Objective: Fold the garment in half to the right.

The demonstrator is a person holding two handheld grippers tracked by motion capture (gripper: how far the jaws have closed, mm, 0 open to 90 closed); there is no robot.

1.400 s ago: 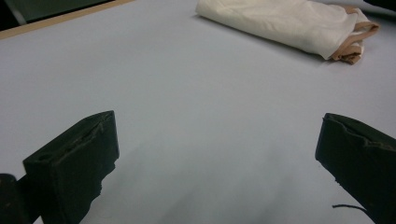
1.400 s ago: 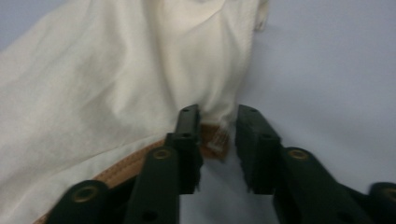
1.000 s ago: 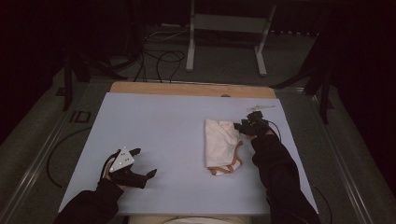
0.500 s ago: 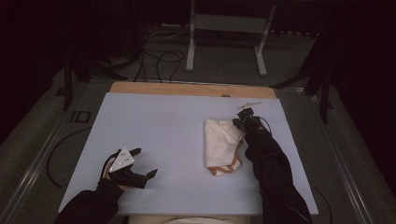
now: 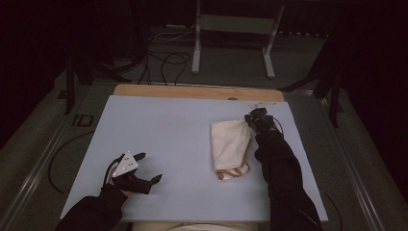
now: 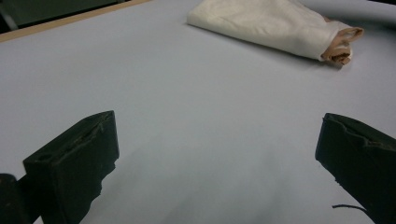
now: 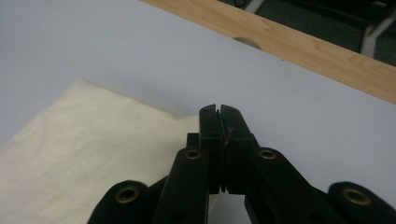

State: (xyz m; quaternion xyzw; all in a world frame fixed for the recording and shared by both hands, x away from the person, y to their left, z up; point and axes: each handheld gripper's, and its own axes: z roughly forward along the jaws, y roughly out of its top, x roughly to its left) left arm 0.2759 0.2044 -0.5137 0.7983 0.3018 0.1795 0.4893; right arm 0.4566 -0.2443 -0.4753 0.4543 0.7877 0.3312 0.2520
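Two grippers work over a pale blue table [image 5: 183, 144], and the change is all on the right side. The right gripper [image 5: 255, 117] has moved in from the table's right edge over the last second and now sits at the far right corner of the cloth [image 5: 230, 147], its dark sleeve [image 5: 281, 173] running alongside the cloth's right edge. In the right gripper view its jaws are pressed together, and the cream cloth [image 7: 93, 154] spreads out to the left of them and passes under them; whether a fold of fabric is caught between the jaws cannot be told, since the tips hide the contact. The cloth itself lies folded on the right half of the table, a cream rectangle with an orange-trimmed end [image 5: 233, 171] nearest the person, and it has barely shifted. The left gripper [image 5: 144, 171] rests in the same spot near the front left of the table, well apart from the cloth, jaws spread wide; its own view looks across bare table toward the cloth [image 6: 271, 25] in the distance. The arrival at the corner suggests the right gripper is taking hold there, probably to lift or unfold the cloth, with the left one waiting
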